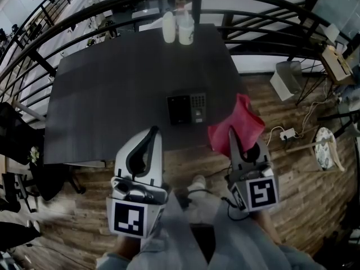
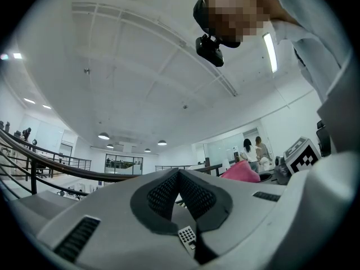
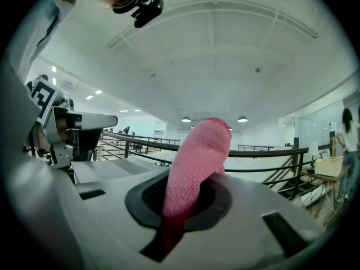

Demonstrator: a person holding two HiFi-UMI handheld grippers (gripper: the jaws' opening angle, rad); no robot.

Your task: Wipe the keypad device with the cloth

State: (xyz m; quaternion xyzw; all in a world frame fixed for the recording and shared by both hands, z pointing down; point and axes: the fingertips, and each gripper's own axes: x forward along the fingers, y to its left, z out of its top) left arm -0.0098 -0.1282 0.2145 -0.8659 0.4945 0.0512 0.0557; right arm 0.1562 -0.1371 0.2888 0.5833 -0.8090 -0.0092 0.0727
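Right tongs (image 3: 190,198) clamped on cloth (image 3: 199,151), left tongs (image 2: 179,176) together (keypad device (image 1: 187,109) plain only in head view).

cloth (image 3: 197,162): pink, fuzzy terry, looks soft to me | keypad device (image 1: 187,108): glossy black plastic, I'd say | table (image 1: 112,94): dark, matt, smooth | floor (image 1: 306,207): wood planks

I am looking over: dark bench (image 1: 112,94); wood-plank floor (image 1: 304,207) spreading below; black curved railing (image 3: 270,152) running behind; white ceiling (image 2: 140,66) arching above; round lamps (image 2: 103,135) glowing; strip light (image 2: 270,52) shining.
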